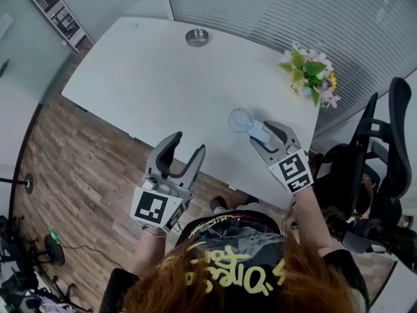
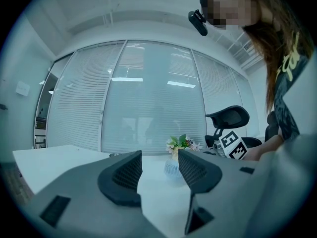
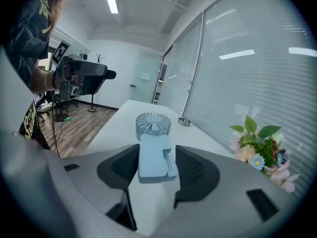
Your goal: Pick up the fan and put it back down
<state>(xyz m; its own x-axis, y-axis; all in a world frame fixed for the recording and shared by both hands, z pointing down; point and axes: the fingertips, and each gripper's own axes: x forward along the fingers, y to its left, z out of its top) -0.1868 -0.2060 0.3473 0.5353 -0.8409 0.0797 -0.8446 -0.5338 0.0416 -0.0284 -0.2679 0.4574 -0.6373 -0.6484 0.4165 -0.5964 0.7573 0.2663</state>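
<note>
The right gripper (image 1: 264, 133) clamps the fan (image 1: 241, 119) by its handle. At the fan's eight o'clock, the left gripper (image 1: 187, 146) gapes empty.

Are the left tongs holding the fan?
No, the left tongs stand apart and empty; the fan is clamped in the right tongs.

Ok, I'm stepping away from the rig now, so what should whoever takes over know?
Left tongs: open and empty, held near the front edge of the table.
Right tongs: shut on the handle of the fan, with the fan head pointing away from the person.
Fan: it looks lifted just clear of the tabletop, on the right side.
Done: the fan is grasped and picked up.
Left: lower it back onto the table, then open the right tongs and pull away.
</note>
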